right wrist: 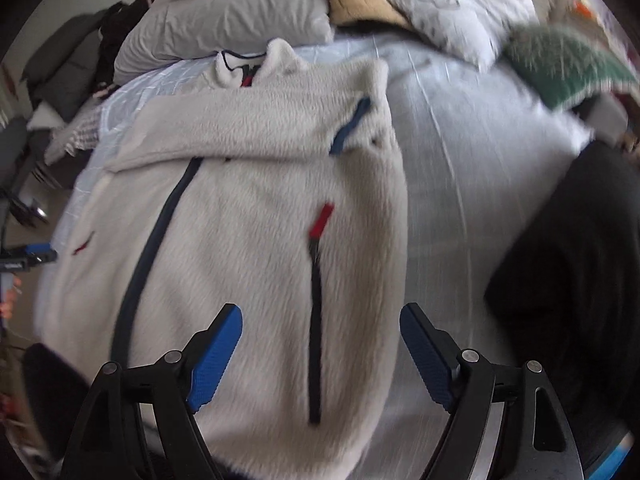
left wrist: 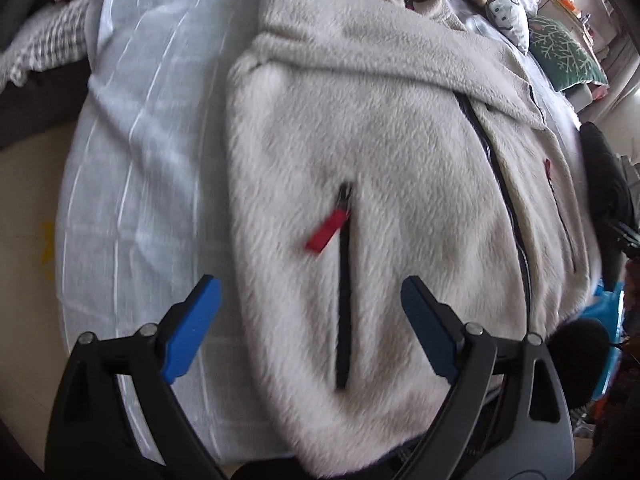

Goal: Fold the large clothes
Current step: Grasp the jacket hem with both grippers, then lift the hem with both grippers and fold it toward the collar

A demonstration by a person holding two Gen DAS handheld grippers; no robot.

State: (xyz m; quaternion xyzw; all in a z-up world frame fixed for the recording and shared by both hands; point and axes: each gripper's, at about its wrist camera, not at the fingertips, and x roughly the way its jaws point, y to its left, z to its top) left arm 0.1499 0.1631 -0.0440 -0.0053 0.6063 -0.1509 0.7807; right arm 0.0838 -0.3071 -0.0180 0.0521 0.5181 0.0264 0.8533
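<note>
On the bed sheet (left wrist: 152,128), pale blue with thin white lines, a cream fleece jacket (left wrist: 380,152) lies front side up, both sleeves folded across the chest. Using the jacket as the landmark: the left gripper (left wrist: 310,296) hangs above its lower half, blue pads spread wide, nothing between them but air. Its left pad sits over the sheet just off the jacket's edge, and its right pad is over the fleece, with the pocket zipper (left wrist: 343,304) and its red pull tab (left wrist: 325,229) running up between them. The right gripper (right wrist: 320,330) is spread too and holds nothing; it hovers over the jacket's other pocket zipper (right wrist: 316,344), its right pad past the jacket's edge. The dark centre zip (right wrist: 152,248) runs up the jacket. Pillows (right wrist: 240,16) are piled beyond the collar.
</note>
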